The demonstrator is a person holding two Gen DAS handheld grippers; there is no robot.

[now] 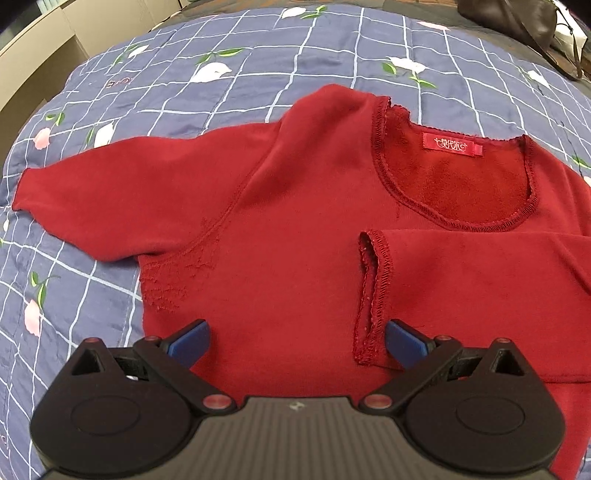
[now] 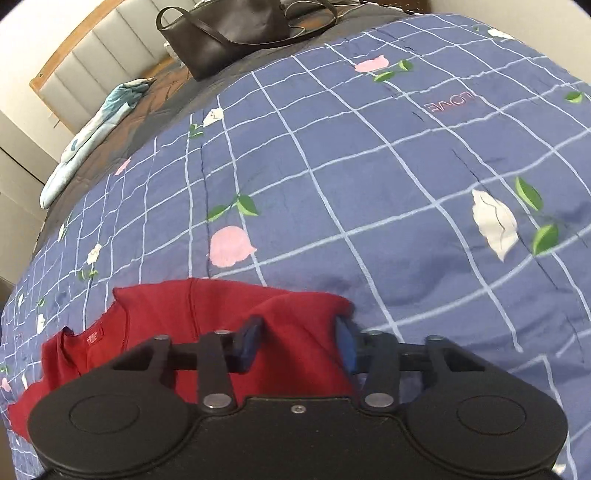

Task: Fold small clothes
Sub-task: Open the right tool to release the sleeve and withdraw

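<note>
A small dark red long-sleeved top [image 1: 295, 221] lies flat on a blue checked quilt [image 1: 221, 88], neckline and pink label [image 1: 452, 146] away from me. Its left sleeve [image 1: 92, 192] stretches out to the left. Its right sleeve [image 1: 461, 295] is folded across the chest, cuff near the middle. My left gripper [image 1: 297, 341] is open just above the top's body, the cuff by its right finger. In the right wrist view my right gripper [image 2: 301, 341] is open, with a raised fold of the red top [image 2: 295, 325] between its jaws at the garment's edge.
A dark leather handbag [image 2: 236, 33] sits at the far end of the bed. A light blue folded cloth [image 2: 99, 122] lies by the headboard [image 2: 70, 59]. The quilt [image 2: 369, 184] extends widely to the right of the top.
</note>
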